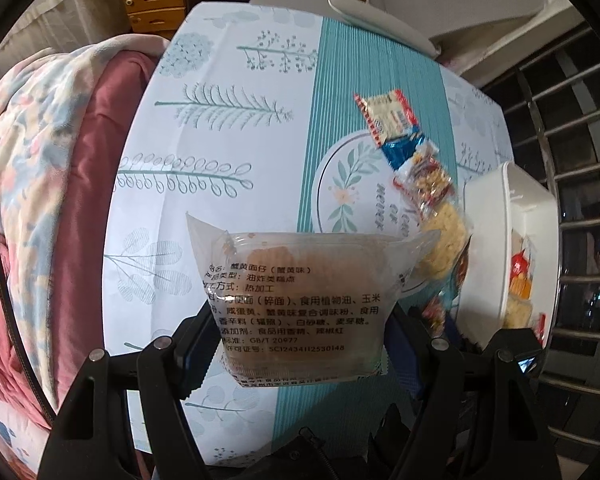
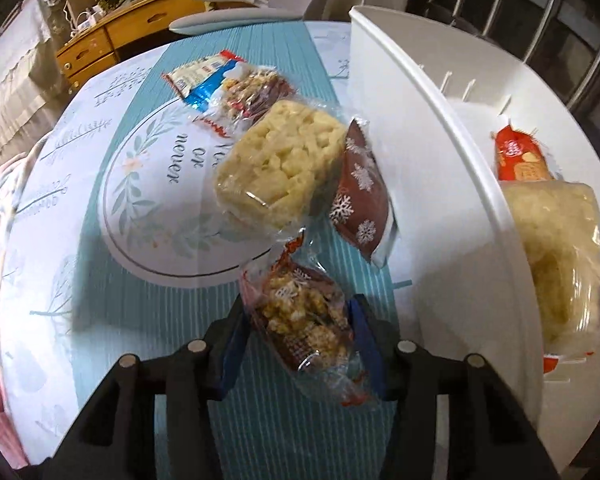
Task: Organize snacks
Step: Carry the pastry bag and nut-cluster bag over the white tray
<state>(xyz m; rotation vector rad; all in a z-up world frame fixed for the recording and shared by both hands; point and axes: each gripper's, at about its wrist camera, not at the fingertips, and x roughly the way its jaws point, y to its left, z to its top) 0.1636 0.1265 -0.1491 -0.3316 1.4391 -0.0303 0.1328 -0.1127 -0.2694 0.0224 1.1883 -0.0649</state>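
- Left gripper [image 1: 300, 344] grips a clear noodle-snack pack [image 1: 300, 292]; right gripper [image 2: 296, 344] clamps a popcorn bar [image 2: 300, 320].
- Next, I'd judge: carry both to the white bin [image 2: 440, 128].

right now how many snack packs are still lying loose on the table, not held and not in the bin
4, all in a cluster beside the white bin: the red-and-blue pack farthest back, a clear nut-cluster pack against it, the big pale puffed-rice block, and the brown snowflake pack. Others may lie hidden underneath.

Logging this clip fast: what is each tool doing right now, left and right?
Left tool: closed on a clear snack packet, held above the table.
Right tool: around a nut bar packet; pads look pressed against it, likely gripped.
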